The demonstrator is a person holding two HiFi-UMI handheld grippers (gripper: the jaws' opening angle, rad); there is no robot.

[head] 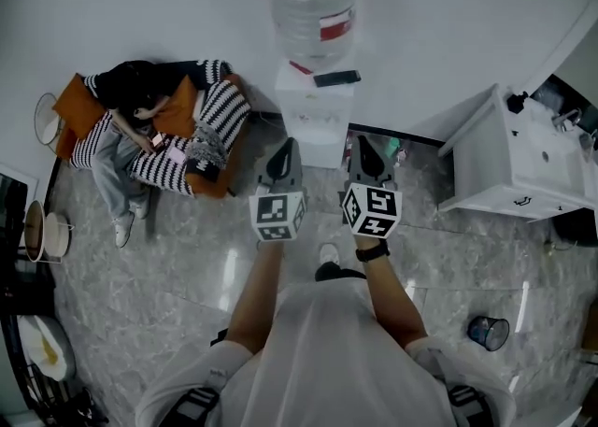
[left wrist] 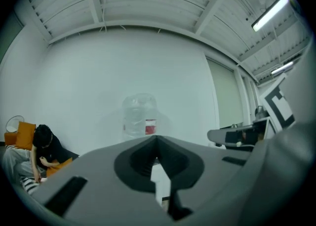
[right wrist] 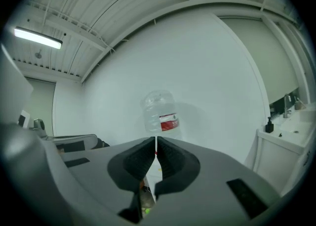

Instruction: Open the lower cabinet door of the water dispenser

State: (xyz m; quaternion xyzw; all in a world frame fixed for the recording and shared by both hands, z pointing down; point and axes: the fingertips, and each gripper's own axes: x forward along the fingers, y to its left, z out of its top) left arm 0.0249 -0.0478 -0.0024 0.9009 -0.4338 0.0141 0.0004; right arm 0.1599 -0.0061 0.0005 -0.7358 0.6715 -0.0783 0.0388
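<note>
Water dispenser (head: 316, 109) stands ahead of me, its clear bottle (head: 314, 0) on top. Just before its front, not touching it, I hold my left tool (head: 284, 149) and right tool (head: 363, 145) side by side, both clenched on nothing.

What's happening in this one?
A person stands facing a white water dispenser with a large bottle on top, holding a gripper in each hand. The left gripper and right gripper both point at it, jaws shut and empty, not touching it. The cabinet door isn't opened yet. Another person sits off to the left.
</note>
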